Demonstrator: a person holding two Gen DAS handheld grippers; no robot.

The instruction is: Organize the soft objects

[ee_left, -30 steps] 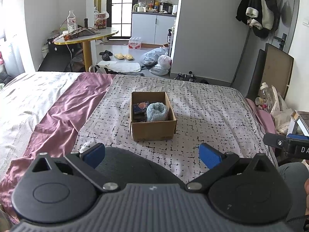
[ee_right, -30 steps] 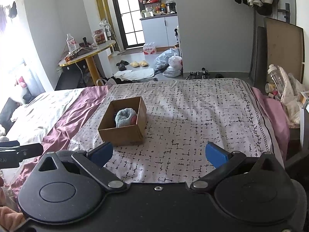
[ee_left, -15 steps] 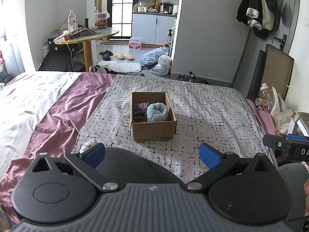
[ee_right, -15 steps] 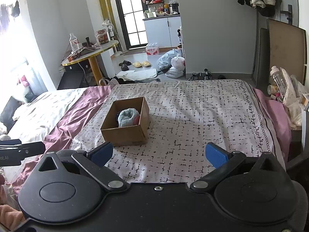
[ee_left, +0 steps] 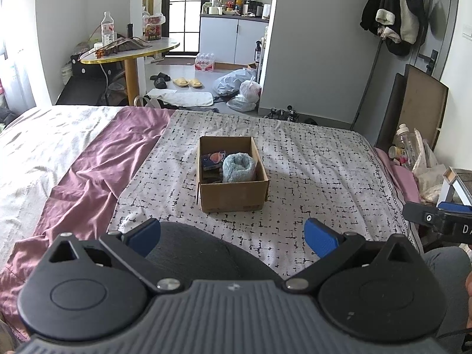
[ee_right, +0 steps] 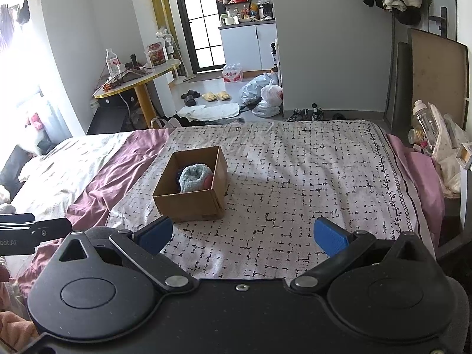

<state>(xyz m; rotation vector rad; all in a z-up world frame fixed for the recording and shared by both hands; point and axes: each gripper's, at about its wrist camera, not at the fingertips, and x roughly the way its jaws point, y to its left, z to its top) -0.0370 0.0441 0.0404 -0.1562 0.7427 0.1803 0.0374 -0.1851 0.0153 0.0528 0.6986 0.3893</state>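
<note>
An open cardboard box stands on the patterned bed cover. Inside it lie a rolled light-blue fluffy sock and a small printed packet. In the right wrist view the box shows the sock with something pink beside it. My left gripper is open and empty, held back from the box above a dark knee. My right gripper is open and empty, to the right of the box.
A purple sheet and pale duvet cover the bed's left. Bottles and bags crowd the bed's right edge. A round table and floor clutter stand beyond the foot.
The right wrist view has shifted slightly, so the box sits a little further right and nearer. The left gripper has barely moved. Both jaws stay open.
</note>
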